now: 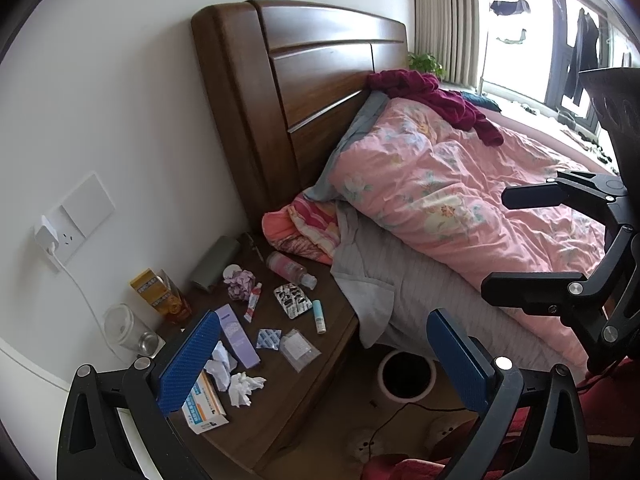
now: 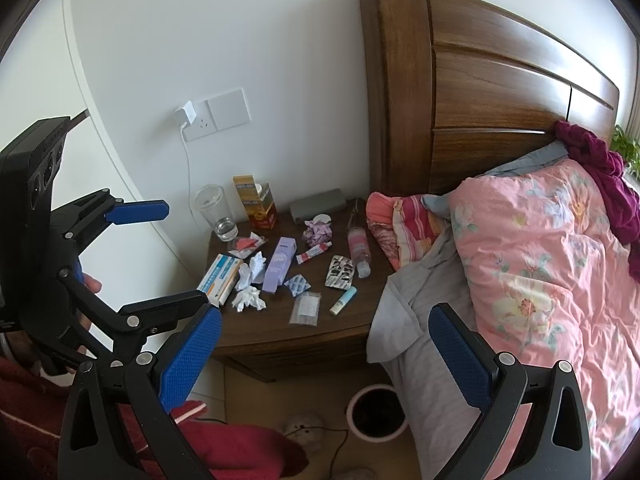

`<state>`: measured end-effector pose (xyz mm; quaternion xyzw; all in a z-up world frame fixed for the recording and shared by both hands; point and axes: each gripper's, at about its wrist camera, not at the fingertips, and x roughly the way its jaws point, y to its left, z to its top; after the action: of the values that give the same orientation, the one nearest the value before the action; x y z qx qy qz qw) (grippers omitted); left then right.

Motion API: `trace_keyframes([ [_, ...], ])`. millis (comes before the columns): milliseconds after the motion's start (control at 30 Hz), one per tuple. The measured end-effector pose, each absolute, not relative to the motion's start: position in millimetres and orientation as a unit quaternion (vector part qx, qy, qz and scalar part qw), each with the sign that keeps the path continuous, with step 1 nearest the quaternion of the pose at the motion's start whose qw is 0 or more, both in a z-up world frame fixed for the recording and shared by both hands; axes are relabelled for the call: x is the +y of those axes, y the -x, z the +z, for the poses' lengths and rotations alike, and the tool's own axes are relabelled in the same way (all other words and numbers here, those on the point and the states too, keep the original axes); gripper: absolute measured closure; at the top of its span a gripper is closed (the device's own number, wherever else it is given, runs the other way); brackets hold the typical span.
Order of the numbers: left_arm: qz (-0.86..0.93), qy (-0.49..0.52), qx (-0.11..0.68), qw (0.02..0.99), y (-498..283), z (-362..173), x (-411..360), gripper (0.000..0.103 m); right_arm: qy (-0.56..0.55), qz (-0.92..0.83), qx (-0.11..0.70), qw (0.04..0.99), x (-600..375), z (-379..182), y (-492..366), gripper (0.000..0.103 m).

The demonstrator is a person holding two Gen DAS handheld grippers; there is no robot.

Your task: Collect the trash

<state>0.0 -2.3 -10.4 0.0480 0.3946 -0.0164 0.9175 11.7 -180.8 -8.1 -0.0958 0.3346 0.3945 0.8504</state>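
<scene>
Both jaws gape wide and empty above the cluttered nightstand [image 2: 300, 340], nothing gripped yet.
Left gripper [image 1: 320, 356] and right gripper [image 2: 320, 354] hover apart, likely lining up on the 2 crumpled tissues [image 2: 249, 299] near its front-left corner; the bin [image 2: 378, 412] waits on the floor below the front edge, handy for drops, its contents too dark to read.

2 white crumpled tissues [image 2: 249, 300], 1 purple paper wad [image 2: 317, 234], 3 boxes [image 2: 222, 276], 1 glass [image 2: 216, 213], 1 bin [image 2: 378, 412].

white wall [image 2: 280, 40], wooden headboard [image 1: 320, 80], pink floral quilt [image 1: 460, 200], curtained bright window [image 1: 516, 40], tiled floor [image 2: 248, 396]
</scene>
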Motion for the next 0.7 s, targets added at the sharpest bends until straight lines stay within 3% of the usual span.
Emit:
trace_keyframes([
  [700, -0.003, -0.03, 0.407, 0.913, -7, -18, 21, 0.0, 0.098, 0.396, 0.35, 0.843, -175, -23, -11, 0.0],
])
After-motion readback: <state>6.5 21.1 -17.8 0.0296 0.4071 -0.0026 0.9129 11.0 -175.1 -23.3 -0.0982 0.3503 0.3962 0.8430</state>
